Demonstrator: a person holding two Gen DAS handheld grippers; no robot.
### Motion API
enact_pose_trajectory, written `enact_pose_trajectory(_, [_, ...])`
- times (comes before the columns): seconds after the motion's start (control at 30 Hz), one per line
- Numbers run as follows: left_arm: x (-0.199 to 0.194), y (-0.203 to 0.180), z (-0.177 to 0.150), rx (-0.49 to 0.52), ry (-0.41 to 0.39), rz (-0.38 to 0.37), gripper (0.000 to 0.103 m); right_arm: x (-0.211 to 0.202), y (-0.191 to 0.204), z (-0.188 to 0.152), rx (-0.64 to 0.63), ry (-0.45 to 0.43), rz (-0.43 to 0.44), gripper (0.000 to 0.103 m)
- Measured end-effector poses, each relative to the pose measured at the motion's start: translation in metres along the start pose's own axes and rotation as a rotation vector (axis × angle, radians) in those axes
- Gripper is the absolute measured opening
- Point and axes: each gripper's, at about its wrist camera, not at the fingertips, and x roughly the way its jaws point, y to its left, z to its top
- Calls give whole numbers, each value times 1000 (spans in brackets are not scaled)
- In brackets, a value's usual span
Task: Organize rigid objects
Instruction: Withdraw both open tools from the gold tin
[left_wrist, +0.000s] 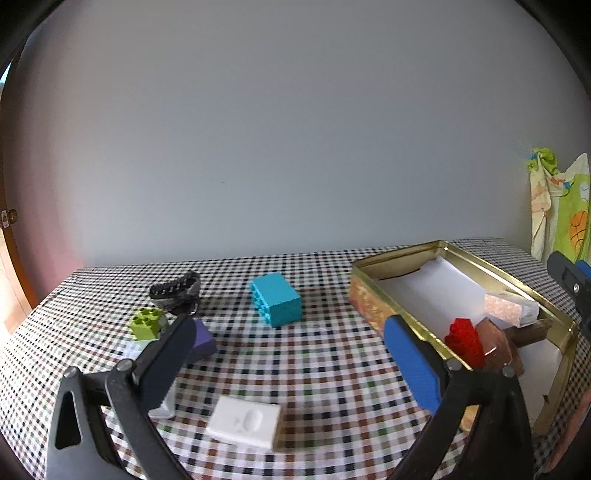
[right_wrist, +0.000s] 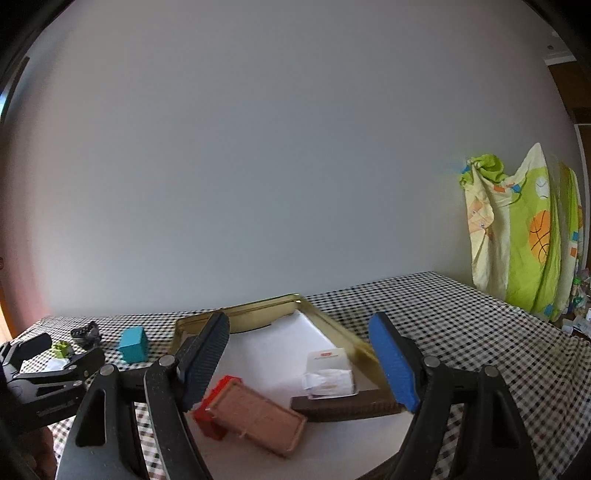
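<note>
Both of my hand-held grippers, left (left_wrist: 288, 354) and right (right_wrist: 299, 354), have their jaws apart and hold nothing. Nearest on the tabletop (left_wrist: 332, 369) lies a white block (left_wrist: 245, 424); farther back sit purple (left_wrist: 201, 341), green (left_wrist: 147, 322) and teal bricks (left_wrist: 277, 303), all left to pack. The gold tin (left_wrist: 461, 254) at the right edge already holds a red brick (left_wrist: 465, 341) and brown pieces (right_wrist: 258, 417).

Desk (left_wrist: 332, 369): checked cloth cover (black, brown, green on white). Wall (left_wrist: 277, 147): plain, pale grey. Patterned fabric (right_wrist: 524, 236): yellow-green with basketball print, hanging at the right.
</note>
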Motion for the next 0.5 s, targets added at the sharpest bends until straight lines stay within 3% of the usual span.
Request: enact_pose_trajectory(0.5, [-1,46,-4,-24,6,59,103,3,72,-12,-21,66,133,80])
